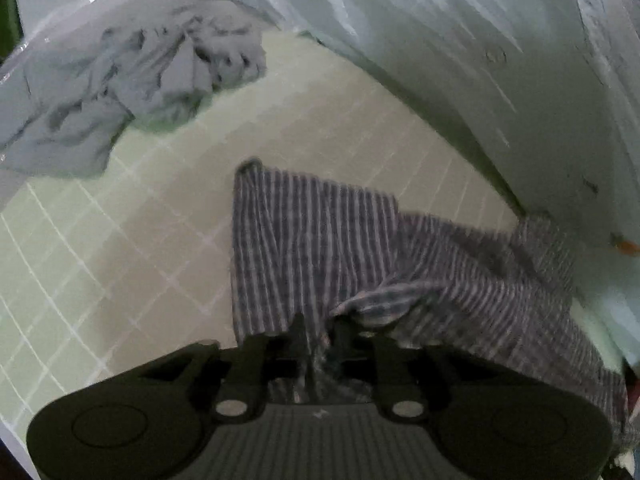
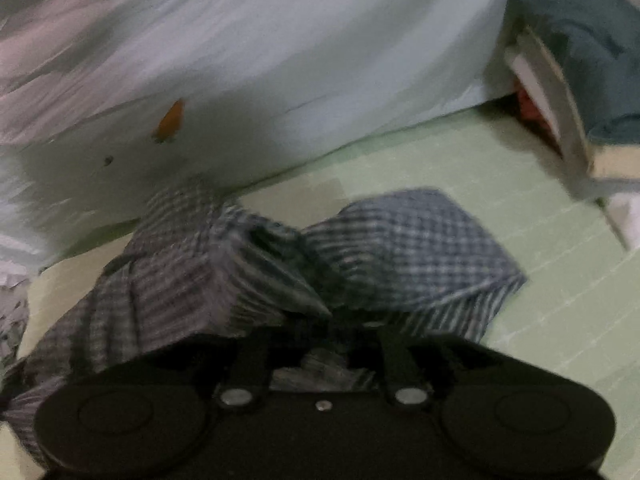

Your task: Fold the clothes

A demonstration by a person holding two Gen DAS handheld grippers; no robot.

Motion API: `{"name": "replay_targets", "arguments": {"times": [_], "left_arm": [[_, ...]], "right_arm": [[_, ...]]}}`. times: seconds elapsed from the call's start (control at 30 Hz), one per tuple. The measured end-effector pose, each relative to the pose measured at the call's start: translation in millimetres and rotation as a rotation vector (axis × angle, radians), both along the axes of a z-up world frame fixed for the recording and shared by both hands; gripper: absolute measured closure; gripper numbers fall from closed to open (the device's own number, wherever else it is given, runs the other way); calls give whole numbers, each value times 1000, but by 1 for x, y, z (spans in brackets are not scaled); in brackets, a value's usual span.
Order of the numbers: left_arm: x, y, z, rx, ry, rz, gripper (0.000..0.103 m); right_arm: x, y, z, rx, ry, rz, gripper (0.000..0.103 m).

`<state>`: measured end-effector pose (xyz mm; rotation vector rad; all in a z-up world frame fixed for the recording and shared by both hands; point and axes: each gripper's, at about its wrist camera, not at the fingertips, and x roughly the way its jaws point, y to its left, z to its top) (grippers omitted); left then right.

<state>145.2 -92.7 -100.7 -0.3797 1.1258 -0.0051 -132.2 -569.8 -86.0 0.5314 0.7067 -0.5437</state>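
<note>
A grey-and-white striped garment (image 1: 312,240) lies on the pale green gridded mat (image 1: 120,264). Its left half lies flat, while its right part is bunched and lifted. My left gripper (image 1: 318,330) is shut on the garment's near edge, cloth pinched between its black fingers (image 1: 298,328). The right wrist view shows the same striped garment (image 2: 192,276) rumpled, with a checked-looking fold (image 2: 416,240) raised to the right. My right gripper (image 2: 348,320) is shut on bunched cloth at the garment's middle; its fingertips are mostly buried under fabric.
A crumpled grey garment (image 1: 132,80) lies at the mat's far left. A pale blue-white wall (image 1: 460,40) borders the mat at the back, bearing an orange mark (image 2: 170,120). Folded teal cloth (image 2: 580,40) on a stack sits at the far right. Open mat (image 2: 560,280) spreads right.
</note>
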Motion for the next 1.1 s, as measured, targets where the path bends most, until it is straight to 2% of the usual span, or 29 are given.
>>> {"name": "replay_targets", "arguments": {"times": [0.03, 0.07, 0.1, 0.17, 0.23, 0.37, 0.4, 0.43, 0.47, 0.5, 0.53, 0.57, 0.6, 0.63, 0.67, 0.7, 0.77, 0.9, 1.0, 1.07, 1.1], "left_arm": [[-5, -2, -2, -5, 0, -10, 47], [-9, -5, -4, -10, 2, -13, 41], [-13, -8, -5, -19, 5, -10, 37], [-19, -10, -9, -51, 10, -14, 37], [-22, -13, -9, -58, 0, -35, 30], [-28, -19, -9, -71, -19, -76, 32], [-29, -20, -9, -75, -23, -86, 41], [-31, -21, -10, -78, -28, -97, 62], [-32, -23, -10, -82, -33, -107, 72], [-34, -24, -10, -85, -38, -117, 89], [-35, -25, -10, -88, -43, -128, 90], [-37, -27, -10, -92, -47, -138, 92], [-38, -28, -10, -95, -52, -148, 95], [-40, -30, -10, -99, -57, -159, 96], [-41, -31, -10, -102, -62, -169, 97], [-43, -32, -11, -106, -67, -179, 98], [-53, -28, 7, -127, -101, -200, 98], [-75, -17, 51, -183, -180, -232, 99], [-87, -1, 83, -264, -237, -214, 99], [-92, 16, 95, -346, -253, -177, 99], [-94, 22, 96, -363, -244, -154, 96]], "right_arm": [[-5, 3, -1, 6, -5, 7, 50], [-8, 6, -3, 19, -7, 11, 42], [-11, 8, -5, 33, -10, 15, 39], [-15, 11, -10, 74, -8, 17, 30], [-19, 12, -17, 125, 0, 13, 25], [-18, 5, -36, 211, 49, -31, 24], [-19, 6, -40, 226, 51, -36, 24], [-20, 7, -43, 242, 54, -42, 24], [-20, 8, -47, 257, 55, -47, 24], [-21, 9, -47, 264, 42, -45, 24], [-22, 10, -47, 270, 28, -41, 25], [-23, 11, -48, 276, 3, -29, 37], [-25, 12, -51, 285, -17, -18, 65], [-25, 12, -53, 298, -16, -8, 81], [-25, 12, -54, 308, -15, 1, 103], [-26, 13, -51, 287, -23, 1, 102], [-36, 19, -32, 191, -62, 13, 103], [-70, 20, 25, 92, -185, 2, 103], [-106, 8, 77, 49, -295, -48, 103], [-125, 1, 106, 6, -352, -74, 103], [-133, -2, 117, -21, -368, -81, 103]]}}
